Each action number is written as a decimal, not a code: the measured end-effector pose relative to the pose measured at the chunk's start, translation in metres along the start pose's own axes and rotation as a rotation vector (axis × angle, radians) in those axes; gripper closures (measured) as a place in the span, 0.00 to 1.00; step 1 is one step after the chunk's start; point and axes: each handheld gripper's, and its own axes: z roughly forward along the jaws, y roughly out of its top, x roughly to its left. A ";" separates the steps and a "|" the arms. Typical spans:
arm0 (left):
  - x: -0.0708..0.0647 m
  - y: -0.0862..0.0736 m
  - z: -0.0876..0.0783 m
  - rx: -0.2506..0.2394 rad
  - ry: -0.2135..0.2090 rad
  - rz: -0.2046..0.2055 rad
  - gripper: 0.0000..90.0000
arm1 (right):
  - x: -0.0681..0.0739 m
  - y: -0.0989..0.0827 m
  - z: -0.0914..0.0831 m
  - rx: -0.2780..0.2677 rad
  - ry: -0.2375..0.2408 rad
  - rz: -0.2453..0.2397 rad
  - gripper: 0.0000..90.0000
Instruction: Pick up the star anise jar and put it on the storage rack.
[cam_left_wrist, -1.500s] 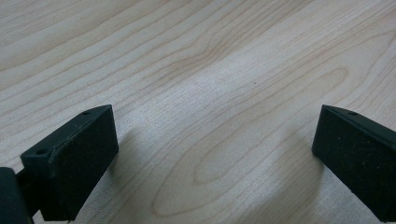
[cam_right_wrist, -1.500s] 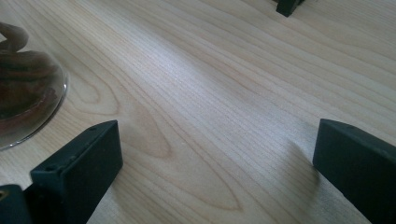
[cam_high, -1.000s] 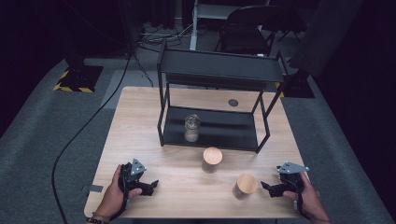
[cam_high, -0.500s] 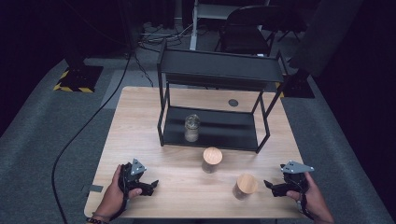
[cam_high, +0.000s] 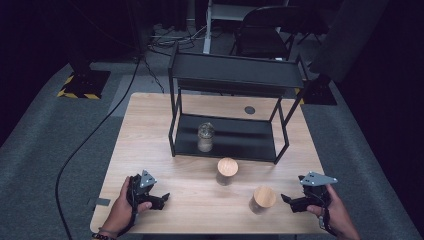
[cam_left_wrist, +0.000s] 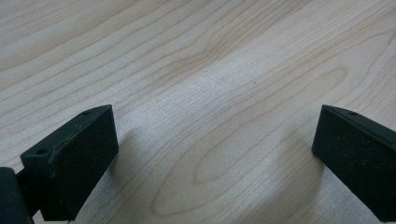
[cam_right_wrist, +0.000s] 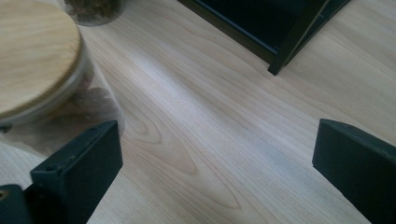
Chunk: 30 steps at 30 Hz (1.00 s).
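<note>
Now the right tongs (cam_high: 289, 200) are held low over the worktop (cam_high: 150, 130), spread wide, with nothing between them; the nearest wooden-lidded jar (cam_high: 263, 199) stands just beside their tip, apart. The left tongs (cam_high: 162, 196) are likewise spread over bare wood. A second lidded jar (cam_high: 227, 171) is seen before the black shelf rack (cam_high: 235, 75).
</note>
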 end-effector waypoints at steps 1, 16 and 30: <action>0.000 0.000 0.000 0.000 -0.001 0.000 0.00 | 0.001 0.002 -0.001 -0.001 -0.002 -0.005 0.02; 0.000 0.000 0.000 0.000 0.000 -0.001 0.00 | 0.018 0.029 -0.017 -0.070 0.027 -0.060 0.02; 0.000 0.000 0.000 0.000 -0.001 -0.001 0.00 | 0.036 0.054 -0.005 -0.083 0.094 -0.118 0.02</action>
